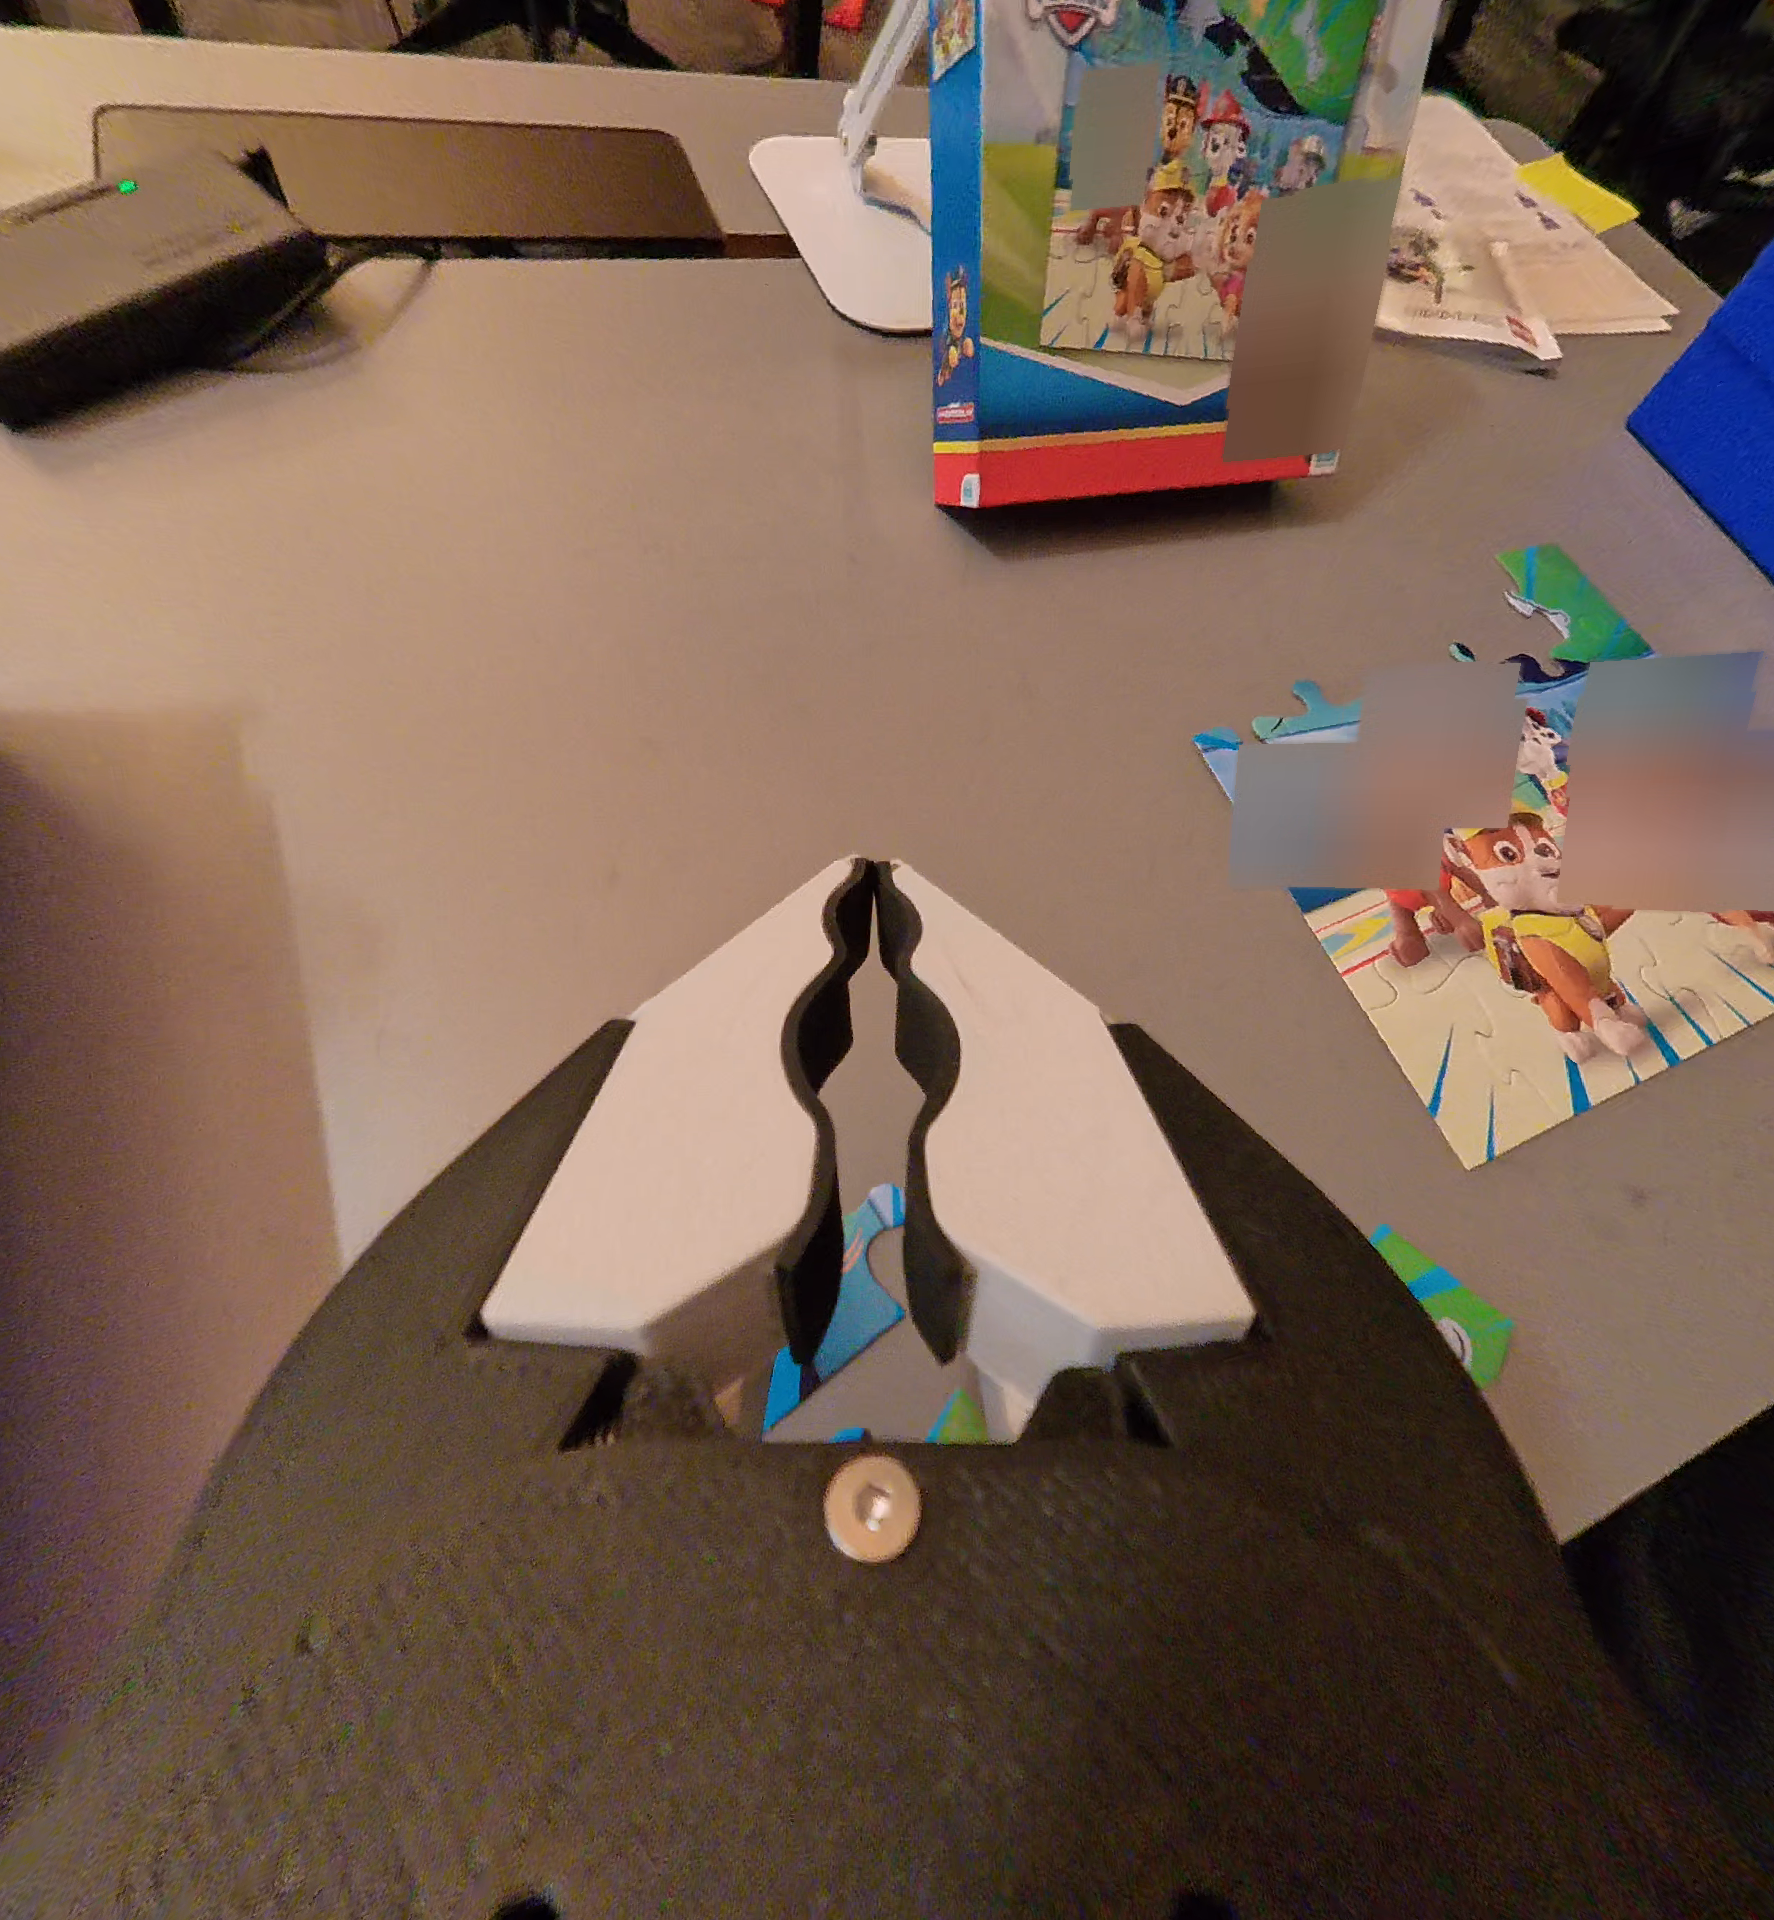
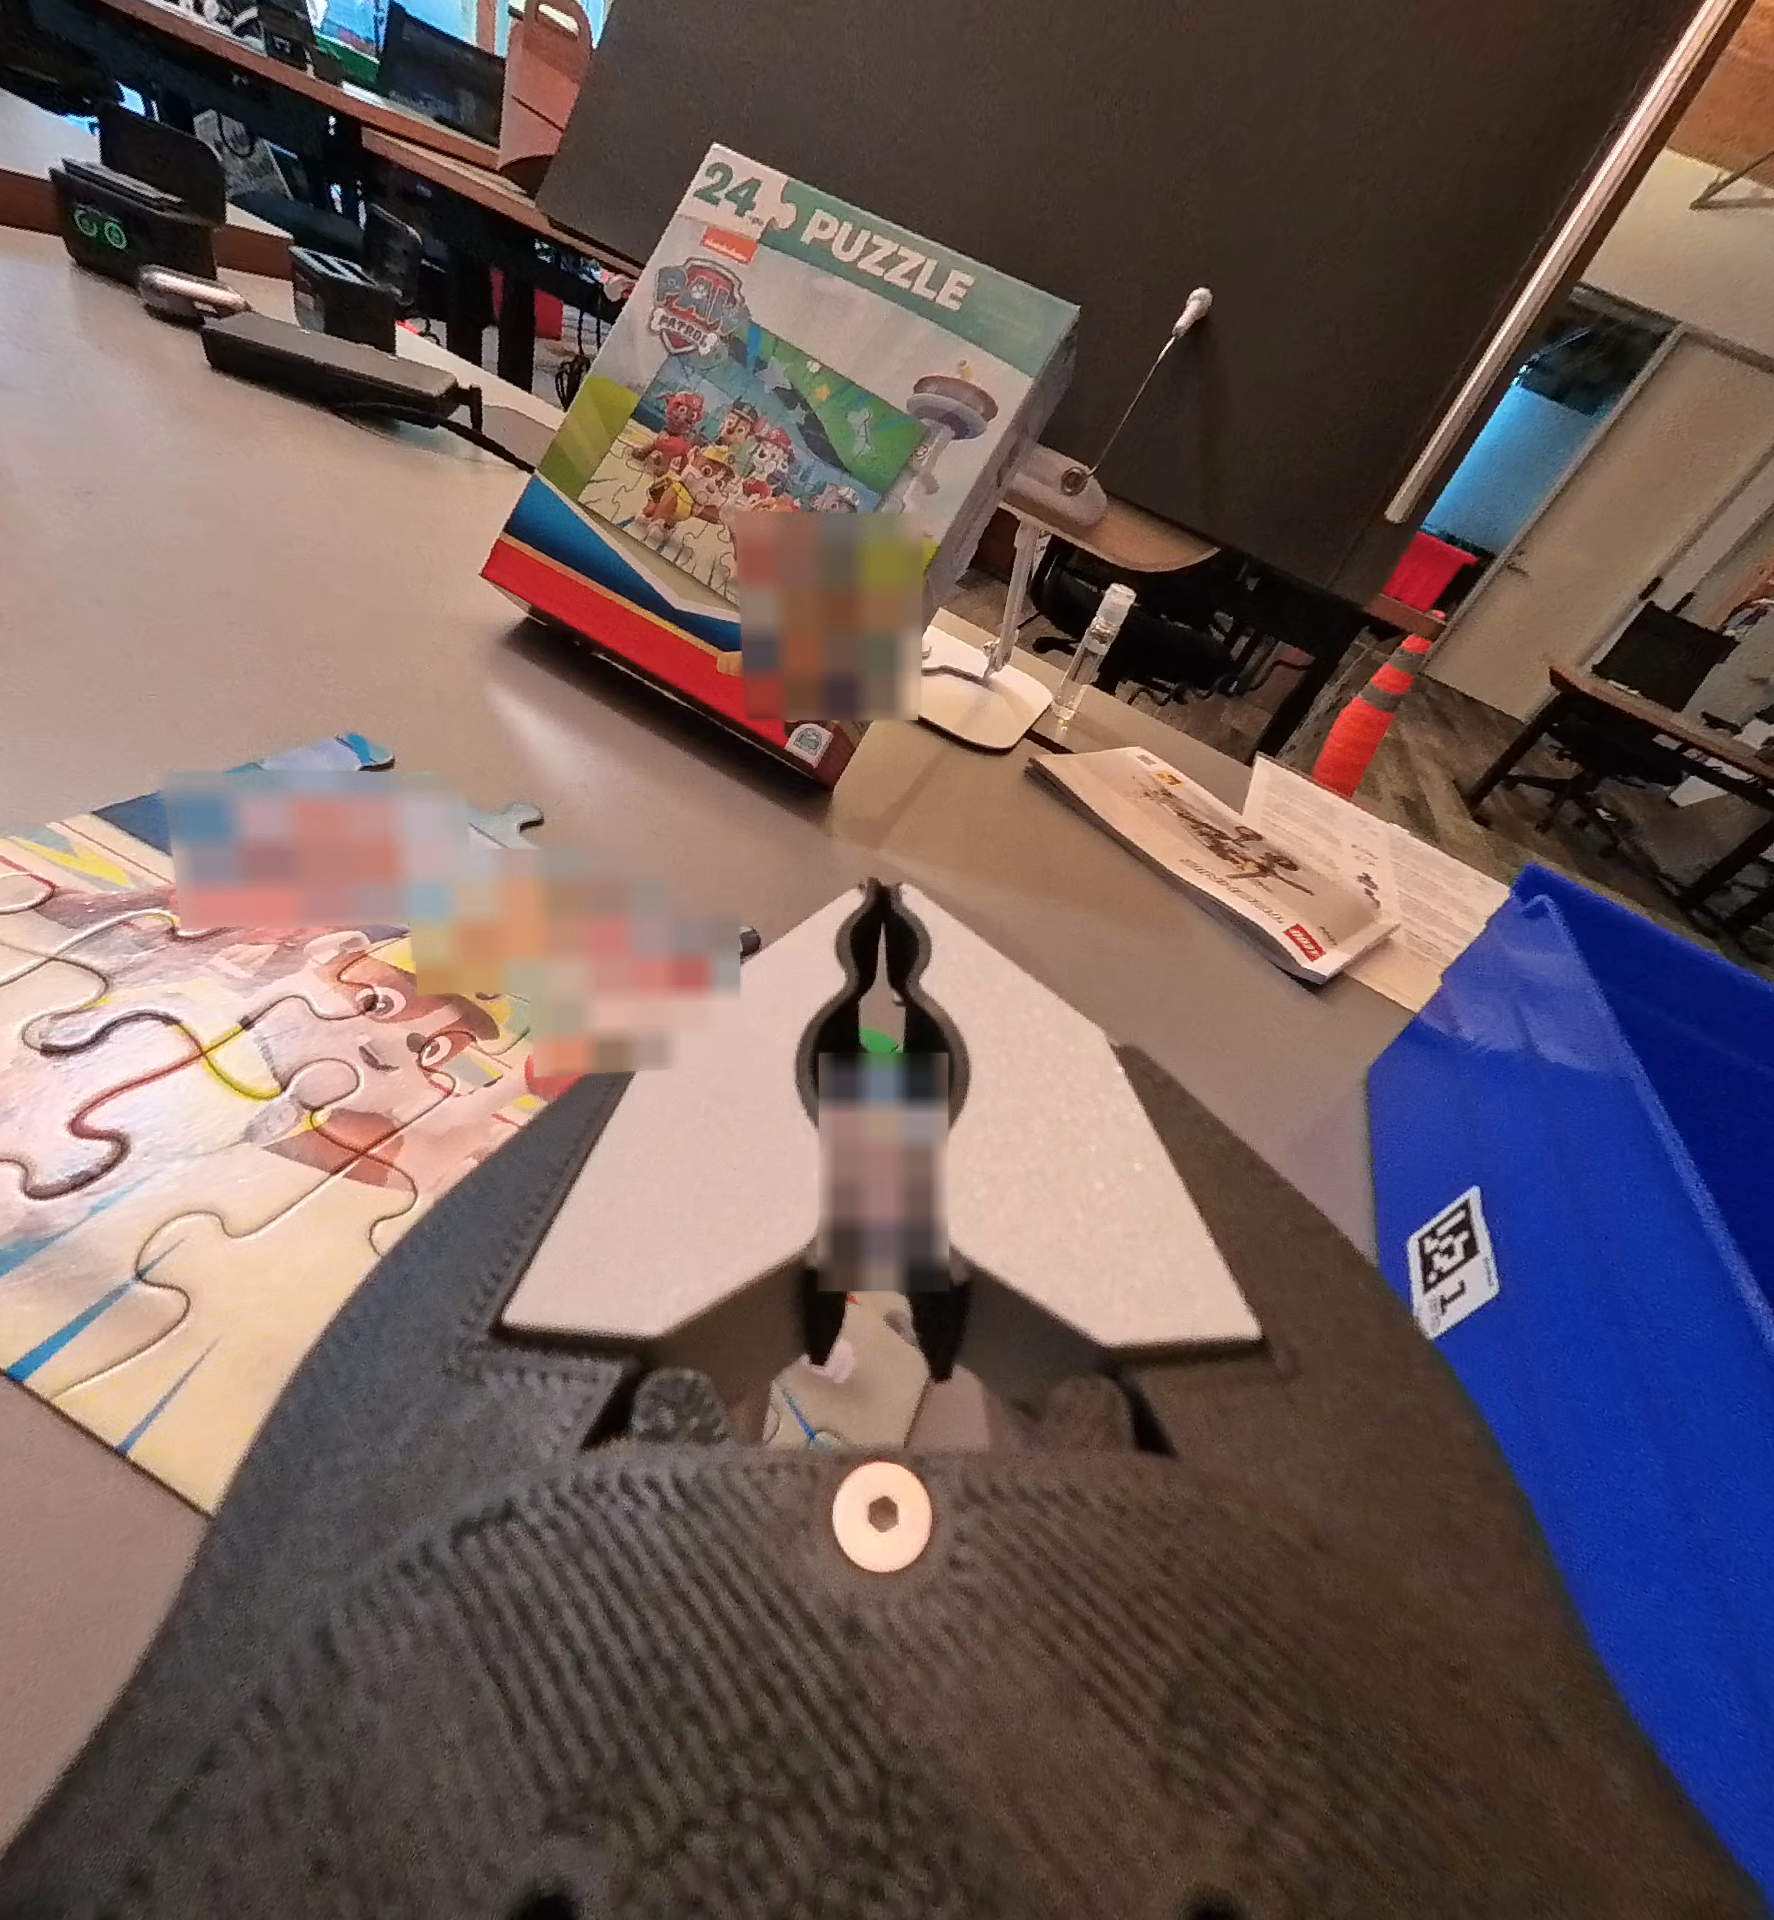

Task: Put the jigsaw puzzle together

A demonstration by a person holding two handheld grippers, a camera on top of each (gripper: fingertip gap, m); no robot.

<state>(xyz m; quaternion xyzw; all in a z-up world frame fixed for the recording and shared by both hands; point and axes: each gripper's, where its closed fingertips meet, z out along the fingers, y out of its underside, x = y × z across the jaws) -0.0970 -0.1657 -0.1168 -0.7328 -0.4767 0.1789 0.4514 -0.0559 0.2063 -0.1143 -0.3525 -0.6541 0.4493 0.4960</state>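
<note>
Grey table [image 1: 550, 623], bearing an upright puzzle box [image 1: 1122, 312]; blue bin [image 2: 1641, 1247] right of the box and nearer the camera; part-built puzzle [image 1: 1589, 1039] flat in front of the box. Left gripper [image 1: 870, 868] was level, low, well in front-left of the box, fingertips clenched on nothing, above a loose blue piece [image 1: 862, 1278]. Right gripper [image 2: 878, 894] was tilted, in front of the box between puzzle and bin, fingertips together; a green-edged piece [image 2: 878, 1039] showed behind them, gripped or merely beneath, cannot tell.
</note>
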